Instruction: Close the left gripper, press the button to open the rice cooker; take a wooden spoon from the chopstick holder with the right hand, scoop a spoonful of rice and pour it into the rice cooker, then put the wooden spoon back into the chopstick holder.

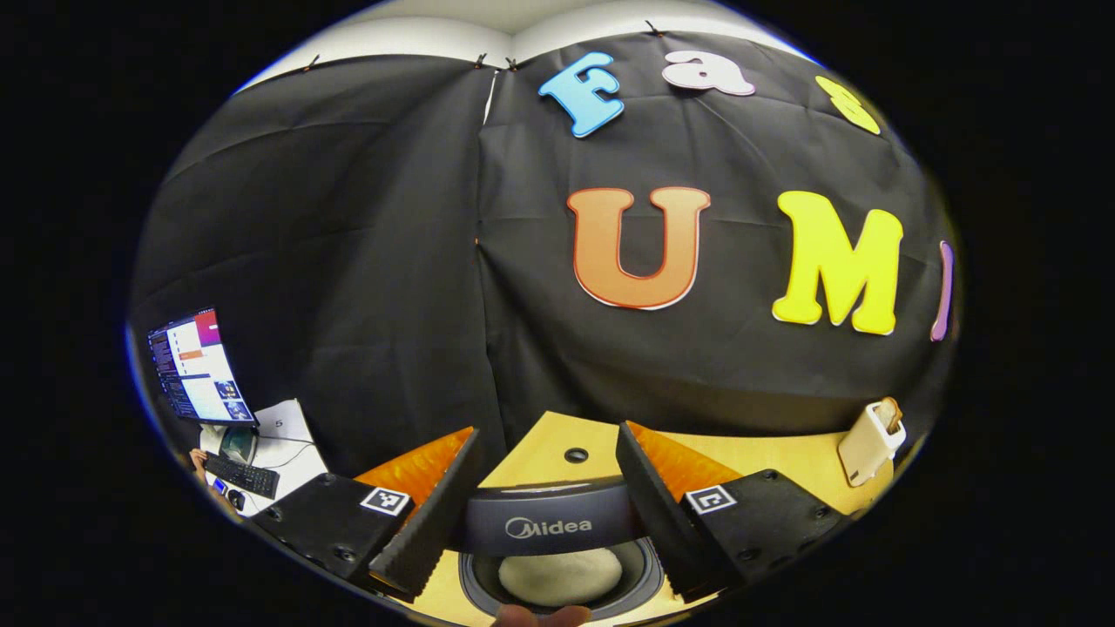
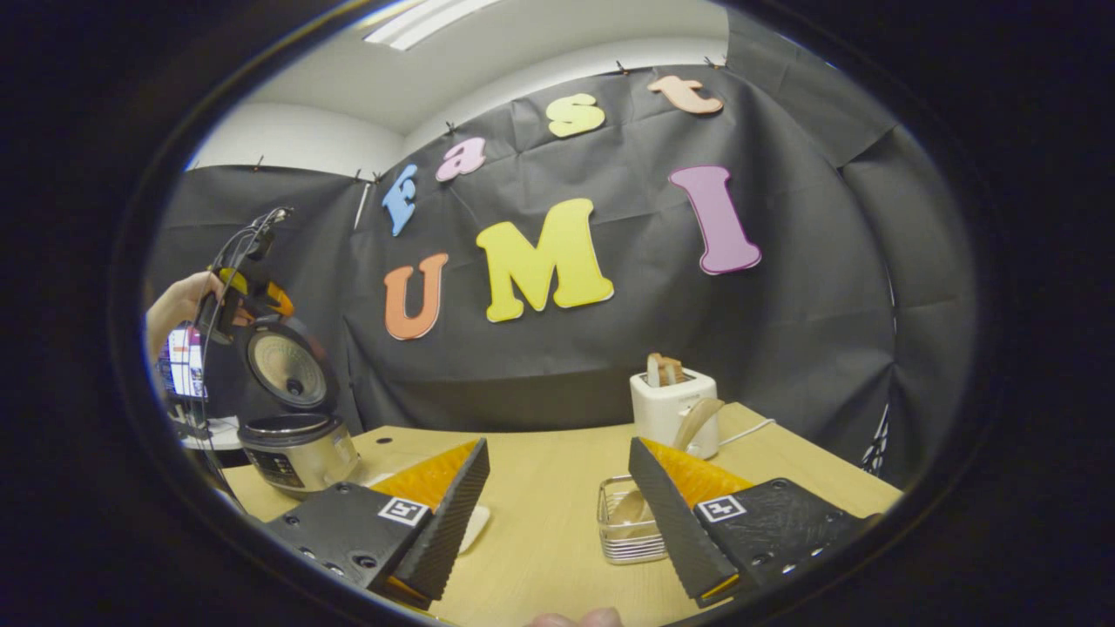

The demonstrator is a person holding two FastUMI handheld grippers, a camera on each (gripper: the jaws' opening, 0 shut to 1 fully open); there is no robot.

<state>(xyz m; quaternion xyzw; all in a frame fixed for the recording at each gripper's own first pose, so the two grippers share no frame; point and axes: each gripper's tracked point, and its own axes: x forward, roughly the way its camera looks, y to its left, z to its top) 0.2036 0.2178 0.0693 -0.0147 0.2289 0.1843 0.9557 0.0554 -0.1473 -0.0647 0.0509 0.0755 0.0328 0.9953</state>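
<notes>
Rice cooker lid up, both grippers empty, spoon not yet taken.

In the right gripper view, the rice cooker point(image 2: 299, 448) stands well left of the jaws with its lid point(image 2: 287, 366) raised, and a hand point(image 2: 179, 300) holds the other gripper above it. The right gripper point(image 2: 557, 514) has its jaws spread wide on nothing. Just inside the right finger sits the chopstick holder point(image 2: 629, 521), the wooden spoon point(image 2: 697, 420) leaning up out of it, in front of the toaster point(image 2: 672, 405). The left gripper point(image 1: 549, 509) is also wide open and empty, with the cooker's rim and pot point(image 1: 562, 575) between its fingers. Risk: a wide, off-centre grab could tip the light wire holder or let the slim handle slip. The right finger covers part of the holder and spoon shaft; the pale object by the left finger is unclear.
</notes>
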